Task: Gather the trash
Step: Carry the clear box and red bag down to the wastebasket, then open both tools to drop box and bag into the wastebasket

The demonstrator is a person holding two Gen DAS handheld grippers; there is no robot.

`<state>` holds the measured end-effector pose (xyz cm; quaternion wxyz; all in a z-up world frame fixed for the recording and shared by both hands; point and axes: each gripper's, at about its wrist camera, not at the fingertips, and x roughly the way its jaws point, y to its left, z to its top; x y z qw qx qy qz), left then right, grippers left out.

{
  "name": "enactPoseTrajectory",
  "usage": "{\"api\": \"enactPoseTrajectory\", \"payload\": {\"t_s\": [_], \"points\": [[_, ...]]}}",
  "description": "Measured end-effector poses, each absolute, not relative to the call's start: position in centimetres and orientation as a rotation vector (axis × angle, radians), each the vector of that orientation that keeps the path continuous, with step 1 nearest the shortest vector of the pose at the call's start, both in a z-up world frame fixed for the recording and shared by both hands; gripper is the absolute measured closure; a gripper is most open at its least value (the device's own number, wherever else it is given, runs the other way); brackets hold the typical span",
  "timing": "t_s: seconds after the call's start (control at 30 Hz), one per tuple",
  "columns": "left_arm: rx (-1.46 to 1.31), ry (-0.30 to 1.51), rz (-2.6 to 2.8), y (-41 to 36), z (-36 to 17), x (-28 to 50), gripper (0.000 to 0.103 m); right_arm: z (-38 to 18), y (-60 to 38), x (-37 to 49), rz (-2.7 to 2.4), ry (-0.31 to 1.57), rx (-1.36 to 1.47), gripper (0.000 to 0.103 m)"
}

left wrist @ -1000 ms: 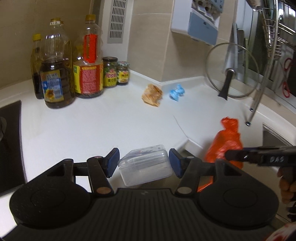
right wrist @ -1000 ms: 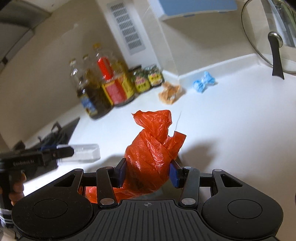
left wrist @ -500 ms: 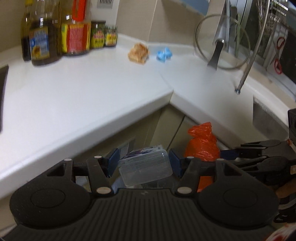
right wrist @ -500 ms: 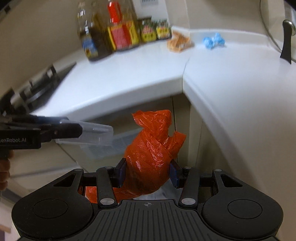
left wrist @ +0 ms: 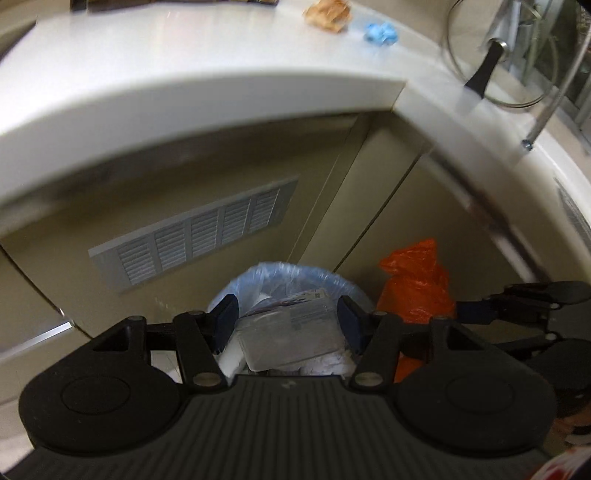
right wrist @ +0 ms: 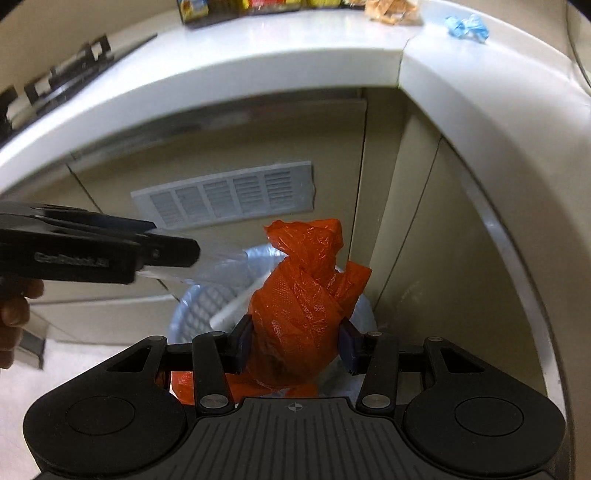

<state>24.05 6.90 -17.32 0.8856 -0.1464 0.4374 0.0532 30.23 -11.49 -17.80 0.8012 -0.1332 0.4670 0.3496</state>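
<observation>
Below the counter (left wrist: 207, 92), both grippers hang over the bin (right wrist: 207, 302). Left gripper (left wrist: 286, 325) is clenched on the clear box (left wrist: 291, 338); right gripper (right wrist: 295, 341) squeezes the orange bag (right wrist: 303, 302). 2 scraps, a brown wrapper (left wrist: 327, 14) and blue wad (left wrist: 382, 31), lie on the counter.

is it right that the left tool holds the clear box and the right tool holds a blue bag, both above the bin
Not quite. The bag in the right tool is orange, not blue, as the right wrist view shows. The rest stands: the left tool holds the clear box, and both hang above the bin.
</observation>
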Motion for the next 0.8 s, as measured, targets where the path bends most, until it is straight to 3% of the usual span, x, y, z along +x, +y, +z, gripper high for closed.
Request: {"api": "enactPoseTrajectory", "payload": {"t_s": [0.43,0.57,0.8], "points": [[-0.357,0.927,0.169,6.7,-22.2,25.5,0.047,-20.9,-11.0,31.6,0.746,1.038,-0.371,0.056],[-0.369,0.939,0.167,6.6,-23.1,25.5,0.033,-21.4,-10.5,31.7,0.759,1.036,-0.405,0.056],[-0.369,0.956,0.168,6.7,-22.8,24.0,0.033,-22.5,-9.4,31.7,0.798,1.031,-0.428,0.053]]}}
